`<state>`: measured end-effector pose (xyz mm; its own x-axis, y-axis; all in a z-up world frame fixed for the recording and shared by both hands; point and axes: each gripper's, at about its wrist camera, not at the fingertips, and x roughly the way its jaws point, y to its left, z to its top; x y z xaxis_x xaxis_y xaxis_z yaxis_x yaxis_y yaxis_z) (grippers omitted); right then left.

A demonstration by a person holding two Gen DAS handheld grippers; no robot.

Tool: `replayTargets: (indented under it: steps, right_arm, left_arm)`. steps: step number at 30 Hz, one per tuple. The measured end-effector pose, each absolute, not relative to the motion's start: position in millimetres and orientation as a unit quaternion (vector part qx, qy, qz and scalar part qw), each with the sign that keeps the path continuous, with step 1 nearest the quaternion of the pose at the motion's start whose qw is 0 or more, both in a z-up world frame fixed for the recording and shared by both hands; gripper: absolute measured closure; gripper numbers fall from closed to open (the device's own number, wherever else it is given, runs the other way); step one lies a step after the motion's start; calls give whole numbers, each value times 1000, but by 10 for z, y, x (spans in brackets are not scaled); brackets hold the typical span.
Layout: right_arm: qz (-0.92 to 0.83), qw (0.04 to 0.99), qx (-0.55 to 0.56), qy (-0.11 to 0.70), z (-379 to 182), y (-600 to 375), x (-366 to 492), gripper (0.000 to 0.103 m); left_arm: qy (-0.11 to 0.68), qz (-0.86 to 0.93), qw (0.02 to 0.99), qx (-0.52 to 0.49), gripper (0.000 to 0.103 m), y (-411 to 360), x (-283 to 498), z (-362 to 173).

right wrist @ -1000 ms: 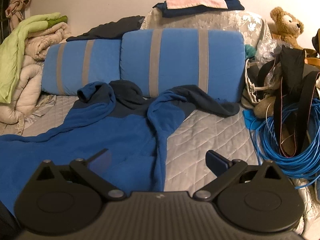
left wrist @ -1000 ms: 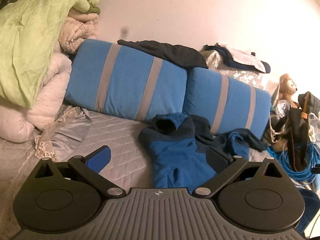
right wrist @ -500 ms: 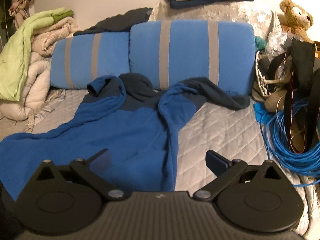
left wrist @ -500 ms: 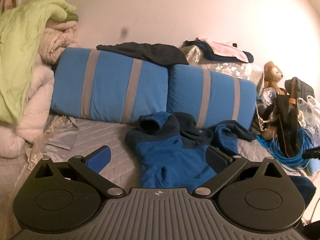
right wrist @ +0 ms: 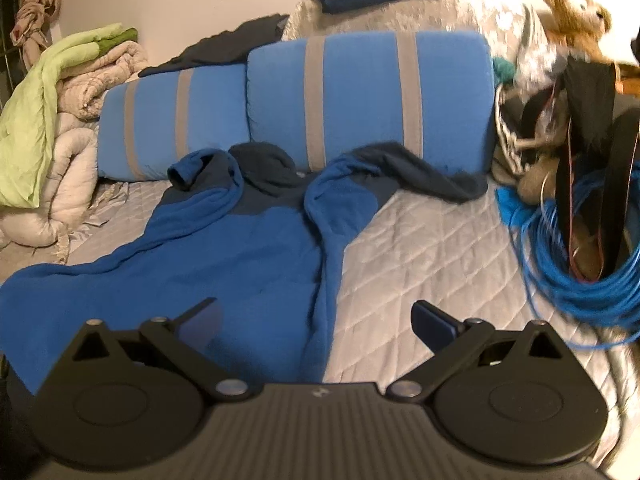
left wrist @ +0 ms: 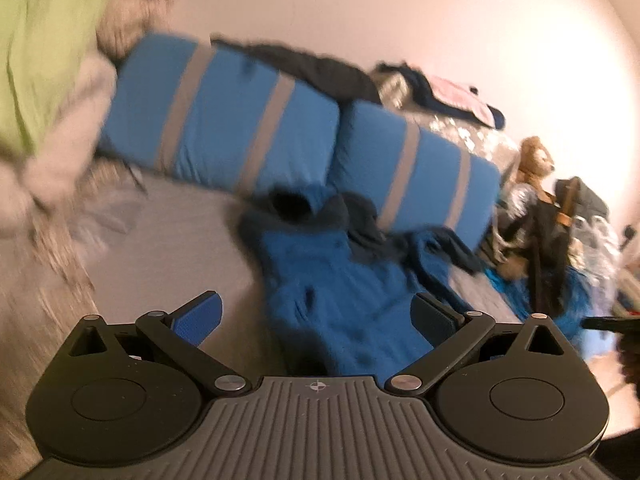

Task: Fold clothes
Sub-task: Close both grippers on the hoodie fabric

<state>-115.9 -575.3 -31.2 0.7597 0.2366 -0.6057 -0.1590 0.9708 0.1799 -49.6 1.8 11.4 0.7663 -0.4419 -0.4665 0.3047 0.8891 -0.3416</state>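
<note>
- Left wrist view: our left gripper (left wrist: 316, 314) is spread wide and empty above the blue jacket (left wrist: 340, 300) lying crumpled on the bed (left wrist: 172, 256); the picture is blurred.
- Right wrist view: our right gripper (right wrist: 316, 316) gapes empty too; we should pinch the jacket's near hem and pull it flat first.

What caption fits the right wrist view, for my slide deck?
Open right gripper above a blue fleece on the quilted bed.

Warm, dim indoor light tints the wall (left wrist: 400, 20) pinkish, brightest toward the upper right of the left view. That view is heavily motion-blurred, smearing the pillows (left wrist: 224, 112) and quilts (left wrist: 52, 80). The right view is sharper, with fisheye bending and dark corners at its edges.
</note>
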Motion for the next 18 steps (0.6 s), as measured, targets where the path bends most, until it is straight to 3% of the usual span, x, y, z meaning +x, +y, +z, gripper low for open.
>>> replayTargets:
  steps: [5, 9, 10, 11, 12, 18]
  right_arm:
    - [136, 923, 94, 349, -516, -5843, -1188, 0]
    - [170, 902, 163, 361, -681, -5950, -1185, 0]
    - [175, 897, 176, 367, -731, -5966, -1180, 0]
    - [178, 891, 186, 372, -779, -5974, -1174, 0]
    - [182, 886, 197, 377, -828, -5984, -1165, 0]
    - [200, 844, 312, 388, -1119, -6165, -1134, 2]
  left_arm:
    - [321, -241, 900, -171, 1, 74, -472, -146]
    - [353, -268, 871, -213, 25, 101, -450, -335]
    - [361, -274, 863, -223, 32, 108, -444, -383]
    - [369, -281, 855, -233, 46, 115, -439, -430]
    - [373, -282, 851, -237, 51, 111, -440, -458]
    - [387, -296, 839, -242, 67, 53, -453, -534]
